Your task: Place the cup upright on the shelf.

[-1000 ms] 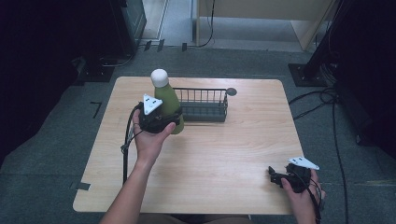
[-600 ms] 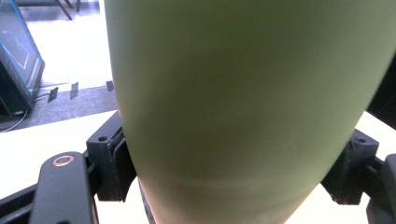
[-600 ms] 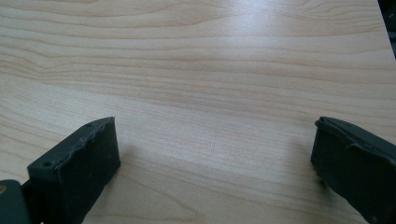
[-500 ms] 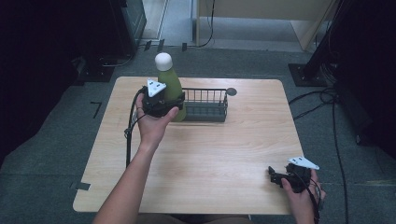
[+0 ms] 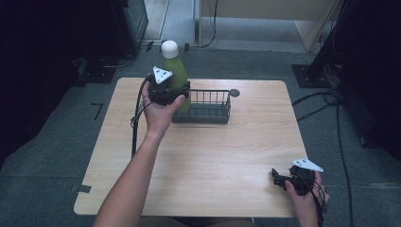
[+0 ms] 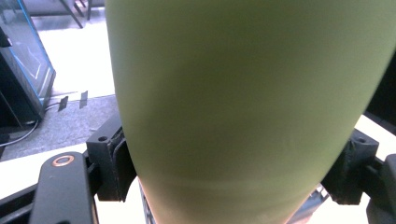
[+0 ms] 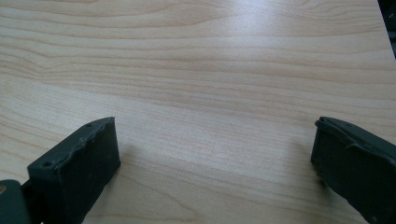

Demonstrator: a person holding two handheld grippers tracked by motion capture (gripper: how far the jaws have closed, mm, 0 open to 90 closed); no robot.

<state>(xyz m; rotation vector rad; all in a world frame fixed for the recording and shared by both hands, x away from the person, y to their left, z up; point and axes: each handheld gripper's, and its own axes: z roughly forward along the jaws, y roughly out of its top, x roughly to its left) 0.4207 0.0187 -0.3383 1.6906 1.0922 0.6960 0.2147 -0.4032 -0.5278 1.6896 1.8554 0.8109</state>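
Over the wooden table [image 5: 203, 156], left tongs [image 5: 176, 94] clamped on green bottle [image 5: 176, 75]; right tongs [image 5: 279, 178] wide apart, empty.

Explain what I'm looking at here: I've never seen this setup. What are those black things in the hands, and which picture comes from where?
A person holds a two-jaw tool in each hand. The high view looks down on a wooden table. The other two pictures come from cameras riding on each tool, looking along its black jaws. The left tongs are shut on a green bottle with a white cap, held upright at the left end of a dark wire basket; the left gripper view shows the green body pressed between the jaws. The right tongs rest near the table's front right corner, jaws open, holding nothing; their own view shows bare wood.
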